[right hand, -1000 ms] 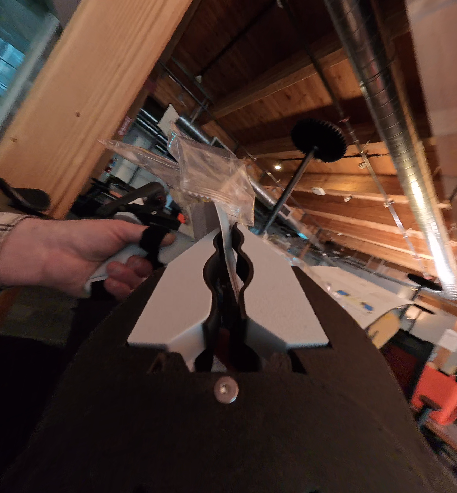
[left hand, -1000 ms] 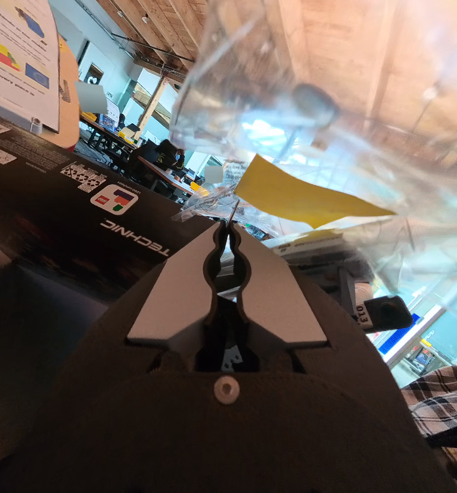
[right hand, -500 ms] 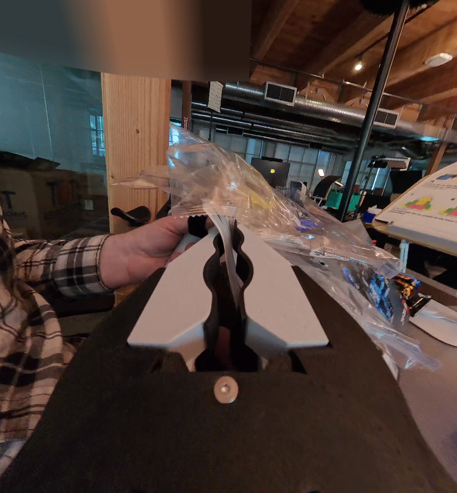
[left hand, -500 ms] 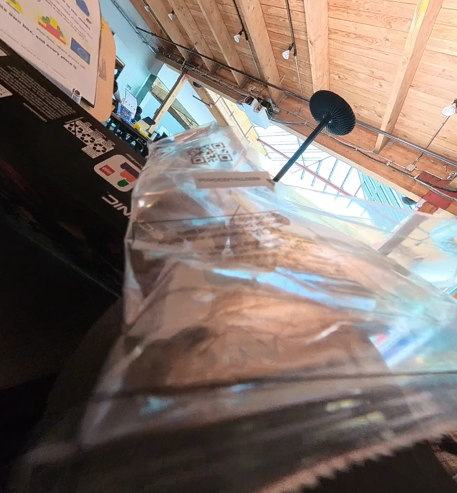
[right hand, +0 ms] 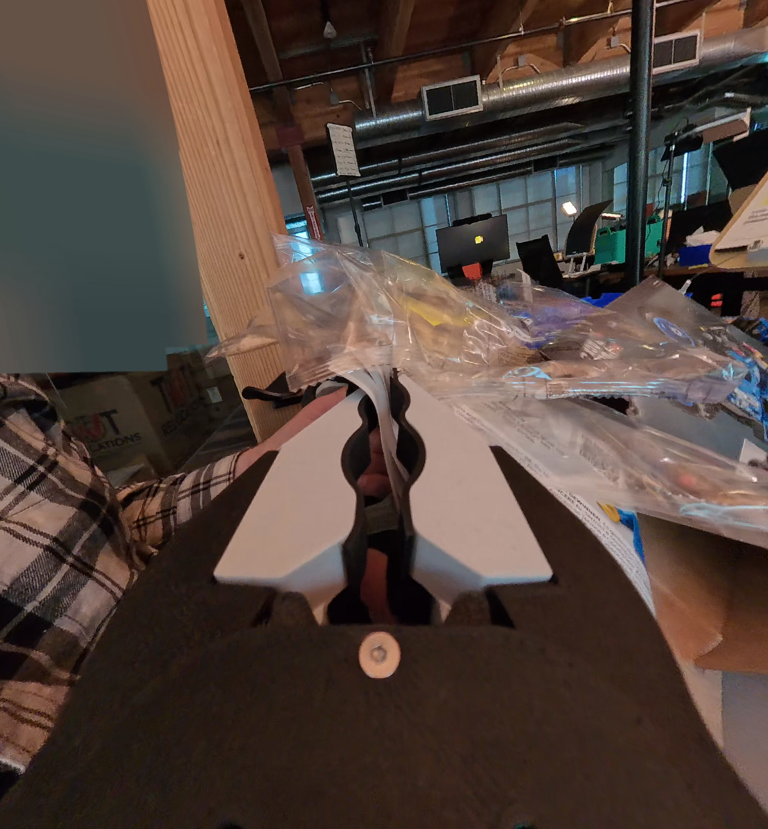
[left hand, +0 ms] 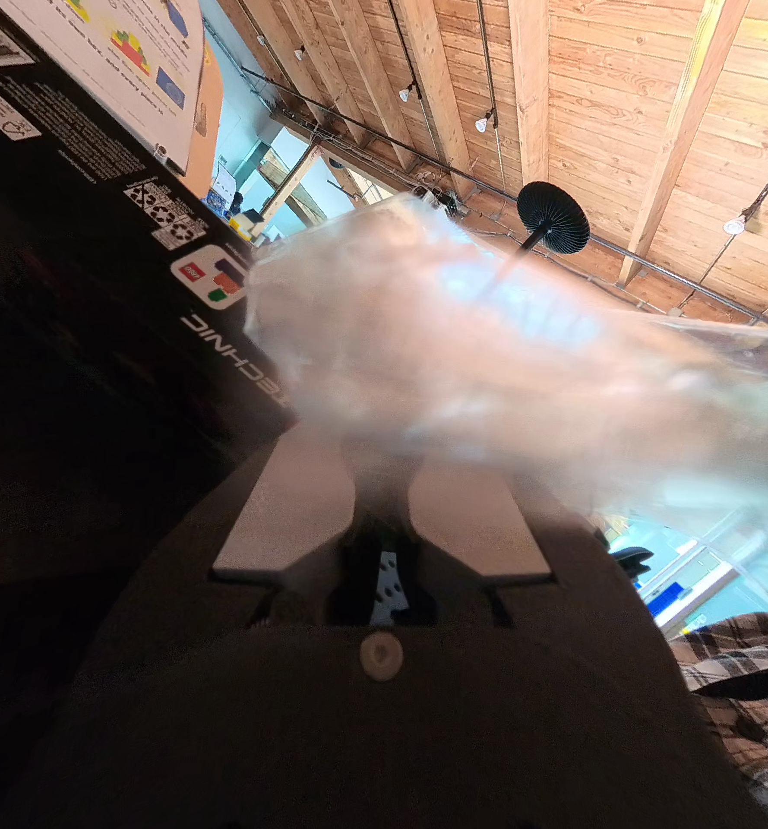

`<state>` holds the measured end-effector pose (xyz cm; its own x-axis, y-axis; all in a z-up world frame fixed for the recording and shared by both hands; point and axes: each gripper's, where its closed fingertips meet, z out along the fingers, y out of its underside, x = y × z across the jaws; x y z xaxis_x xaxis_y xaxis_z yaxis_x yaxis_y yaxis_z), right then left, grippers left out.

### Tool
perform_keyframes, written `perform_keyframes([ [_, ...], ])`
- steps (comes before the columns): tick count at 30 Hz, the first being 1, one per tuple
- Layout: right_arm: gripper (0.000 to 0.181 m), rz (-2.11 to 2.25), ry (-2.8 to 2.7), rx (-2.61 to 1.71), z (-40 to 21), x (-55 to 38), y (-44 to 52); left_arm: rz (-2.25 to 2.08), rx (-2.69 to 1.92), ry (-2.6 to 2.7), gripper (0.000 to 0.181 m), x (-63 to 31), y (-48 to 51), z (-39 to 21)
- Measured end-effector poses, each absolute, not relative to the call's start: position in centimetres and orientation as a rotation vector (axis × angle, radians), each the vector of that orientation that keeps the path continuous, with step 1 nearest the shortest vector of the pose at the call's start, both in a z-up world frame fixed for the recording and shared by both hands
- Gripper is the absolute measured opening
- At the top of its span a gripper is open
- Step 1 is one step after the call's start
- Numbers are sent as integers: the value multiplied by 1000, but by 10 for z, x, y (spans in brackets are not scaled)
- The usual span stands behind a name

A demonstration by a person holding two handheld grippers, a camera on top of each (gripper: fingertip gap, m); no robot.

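A clear plastic bag (right hand: 418,323) with yellow and blue pieces inside hangs between my two grippers. My right gripper (right hand: 384,390) is shut on the bag's white crimped edge, with the bag spread out just beyond its tips. In the left wrist view the same bag (left hand: 485,359) is a blurred, moving sheet that runs up and right from my left gripper (left hand: 382,430). It veils that gripper's tips, and the jaws stand close together on the film. A person's hand (right hand: 310,412) holding the left gripper shows right behind the right gripper's fingers.
A large black box (left hand: 81,359) stands close on the left, with a printed sheet (left hand: 117,58) above it. More clear bags with blue parts (right hand: 687,359) lie on a cardboard box (right hand: 709,605) at right. A wooden post (right hand: 220,224) and a plaid sleeve (right hand: 36,493) are at left.
The bag lay over the left camera half a second ago; it has now lifted off and is blurred in motion. The right gripper has tilted down from the ceiling to level, still gripping the bag.
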<state>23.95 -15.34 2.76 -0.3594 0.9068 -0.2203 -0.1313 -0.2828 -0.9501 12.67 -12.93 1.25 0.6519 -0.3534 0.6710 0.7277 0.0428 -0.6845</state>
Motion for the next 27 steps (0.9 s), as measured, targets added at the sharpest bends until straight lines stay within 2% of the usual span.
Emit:
perform_keyframes([
  [1,3,1761,-1176,-1095,26,239,-150,-859,-1279,-368,2,126,-130,11],
  [8,2,1735,-1239,-1267,9,243,-131,-862,-1273,-376,5,123,-135,5],
  [14,2,1636,-1400,-1381,-15,241,-111,-878,-1272,-375,1,124,-136,2],
  [27,2,1481,-1699,-976,-13,234,-113,-937,-1288,-394,2,119,-145,-16],
])
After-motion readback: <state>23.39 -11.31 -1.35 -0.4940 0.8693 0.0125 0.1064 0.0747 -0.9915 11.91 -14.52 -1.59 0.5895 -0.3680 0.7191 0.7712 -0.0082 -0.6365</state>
